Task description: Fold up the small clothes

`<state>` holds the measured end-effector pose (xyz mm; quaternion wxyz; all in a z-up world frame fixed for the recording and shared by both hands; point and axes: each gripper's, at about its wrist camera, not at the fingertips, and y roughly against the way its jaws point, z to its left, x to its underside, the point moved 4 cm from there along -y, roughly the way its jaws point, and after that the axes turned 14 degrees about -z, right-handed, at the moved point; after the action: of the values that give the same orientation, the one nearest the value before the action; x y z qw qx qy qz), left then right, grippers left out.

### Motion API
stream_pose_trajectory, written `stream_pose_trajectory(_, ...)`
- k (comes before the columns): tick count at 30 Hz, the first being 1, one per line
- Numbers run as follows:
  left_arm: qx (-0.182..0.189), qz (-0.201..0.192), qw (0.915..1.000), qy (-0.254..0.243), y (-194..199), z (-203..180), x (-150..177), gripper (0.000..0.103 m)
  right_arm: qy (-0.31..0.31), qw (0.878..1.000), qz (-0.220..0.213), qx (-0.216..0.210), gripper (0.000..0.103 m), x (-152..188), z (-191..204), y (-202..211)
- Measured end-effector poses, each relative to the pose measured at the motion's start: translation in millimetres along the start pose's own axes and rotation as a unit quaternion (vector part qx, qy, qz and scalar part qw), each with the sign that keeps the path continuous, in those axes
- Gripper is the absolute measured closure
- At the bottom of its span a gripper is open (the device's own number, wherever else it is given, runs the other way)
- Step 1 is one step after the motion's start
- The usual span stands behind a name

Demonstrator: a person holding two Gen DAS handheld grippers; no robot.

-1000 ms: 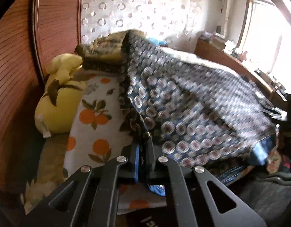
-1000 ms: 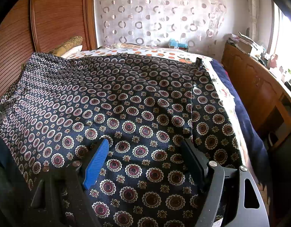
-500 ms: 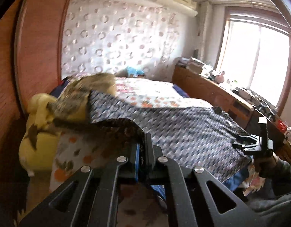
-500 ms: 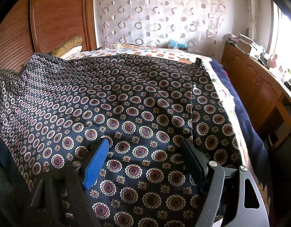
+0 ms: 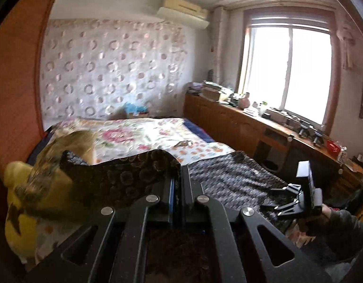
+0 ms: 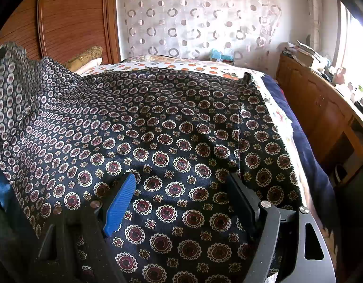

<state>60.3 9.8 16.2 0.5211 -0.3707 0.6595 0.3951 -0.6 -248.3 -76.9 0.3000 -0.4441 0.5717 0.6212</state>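
A dark navy garment with a round medallion print [image 6: 172, 127] lies spread over the bed. My left gripper [image 5: 180, 179] is shut on its left edge and holds that edge lifted, so the cloth [image 5: 124, 176] rises in a fold in the left wrist view; the raised corner shows in the right wrist view [image 6: 9, 75] at the far left. My right gripper [image 6: 181, 191] is open, its blue pad [image 6: 120, 205] and black finger [image 6: 240, 200] resting over the garment's near edge. It also shows in the left wrist view [image 5: 297, 198] at the right.
The bed carries an orange-print sheet [image 5: 200, 151] and a floral cover [image 5: 124, 134]. A yellow plush toy [image 5: 18, 212] and a patterned pillow [image 5: 63, 146] lie by the wooden headboard [image 6: 73, 21]. A wooden cabinet [image 5: 252, 127] with clutter runs under the window on the right.
My left gripper has risen with the garment's left edge, peeling it up off the bed. The right gripper has stayed open and still on the near edge.
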Motion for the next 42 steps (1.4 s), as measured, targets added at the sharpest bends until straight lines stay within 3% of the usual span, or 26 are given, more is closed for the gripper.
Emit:
stream_pose_trajectory(10, 0.07, 0.002, 0.9973, -0.022, -47, -52, -24, 0.098, 0.0, 1.0, -0.001, 0.0, 0.023, 0, 0, 0)
stream_pose_trajectory(14, 0.069, 0.016, 0.9972, -0.021, -59, -59, -10, 0.098, 0.0, 1.0, -0.001, 0.0, 0.023, 1, 0, 0)
stream_pose_trajectory(17, 0.069, 0.055, 0.996, -0.012, -70, -56, 10, 0.089, 0.0, 1.0, -0.001, -0.001, 0.023, 0, 0, 0)
stream_pose_trajectory(19, 0.068, 0.069, 0.9953, -0.008, -70, -54, 21, 0.076, -0.001, 1.0, -0.001, -0.001, 0.023, 0, 1, 0)
stream_pose_trajectory(21, 0.067, 0.07, 0.9953, -0.003, -67, -53, 26, 0.06, -0.001, 1.0, -0.001, -0.001, 0.023, 0, 0, 0)
stream_pose_trajectory(23, 0.064, 0.069, 0.9955, 0.0, -62, -52, 29, 0.058, -0.001, 1.0, -0.001, -0.001, 0.023, 0, 0, 0)
stream_pose_trajectory(27, 0.052, 0.071, 0.9962, -0.003, -51, -46, 37, 0.032, -0.002, 1.0, -0.001, -0.001, 0.023, 0, 0, 0)
stream_pose_trajectory(42, -0.021, 0.09, 0.9956, -0.012, -29, -8, 71, 0.031, 0.001, 1.0, 0.004, -0.004, 0.023, -1, 1, -2)
